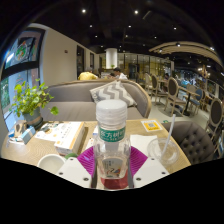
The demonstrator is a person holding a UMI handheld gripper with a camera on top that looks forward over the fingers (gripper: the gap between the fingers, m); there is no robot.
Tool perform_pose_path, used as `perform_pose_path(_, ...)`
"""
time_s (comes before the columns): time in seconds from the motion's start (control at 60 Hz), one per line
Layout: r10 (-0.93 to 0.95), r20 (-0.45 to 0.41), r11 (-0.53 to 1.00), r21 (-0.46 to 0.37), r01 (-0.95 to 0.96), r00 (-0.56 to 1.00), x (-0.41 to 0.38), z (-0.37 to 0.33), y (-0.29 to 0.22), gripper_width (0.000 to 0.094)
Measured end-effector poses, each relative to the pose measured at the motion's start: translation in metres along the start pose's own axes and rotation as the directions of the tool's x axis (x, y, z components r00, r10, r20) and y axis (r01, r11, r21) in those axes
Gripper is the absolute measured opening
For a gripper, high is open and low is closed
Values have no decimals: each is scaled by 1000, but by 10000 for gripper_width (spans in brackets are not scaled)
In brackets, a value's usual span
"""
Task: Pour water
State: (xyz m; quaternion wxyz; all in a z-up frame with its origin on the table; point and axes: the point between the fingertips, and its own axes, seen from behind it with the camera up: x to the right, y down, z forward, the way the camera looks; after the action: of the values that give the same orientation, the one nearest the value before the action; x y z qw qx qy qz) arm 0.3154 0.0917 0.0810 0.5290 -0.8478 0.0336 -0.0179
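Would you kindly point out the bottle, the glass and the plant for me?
bottle [111, 135]: gripper view, on its green label, between the jaws.
glass [165, 150]: gripper view, on its clear side wall.
plant [30, 100]: gripper view, on its green leaves.

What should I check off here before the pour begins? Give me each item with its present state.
1. Water bottle upright between the fingers of the gripper: ok.
2. Both fingers pressing on the bottle: cannot tell; the pads sit close at its sides.
3. Bottle cap off: not ok; a white cap shows on top.
4. Receiving glass in reach, upright on the table beside the bottle: ok.
5. Glass empty: cannot tell.
6. Path from bottle to glass free of things: ok.
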Motion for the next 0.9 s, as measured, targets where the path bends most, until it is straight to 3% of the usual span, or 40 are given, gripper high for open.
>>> perform_pose_path(0.267, 1, 7, 998, -59, -1, 1000, 11, 24, 54, 427)
perform_pose_path(0.367, 14, 10, 1000, -18, -14, 1000, 11, 19, 52, 441)
perform_pose_path(0.517, 34, 9, 998, -62, -34, 999, 11, 21, 60, 530)
perform_pose_path(0.65, 66, 15, 982, -179, -62, 998, 9, 8, 82, 868)
perform_pose_path(0.9, 52, -35, 966, -253, -59, 998, 15, -68, 91, 857)
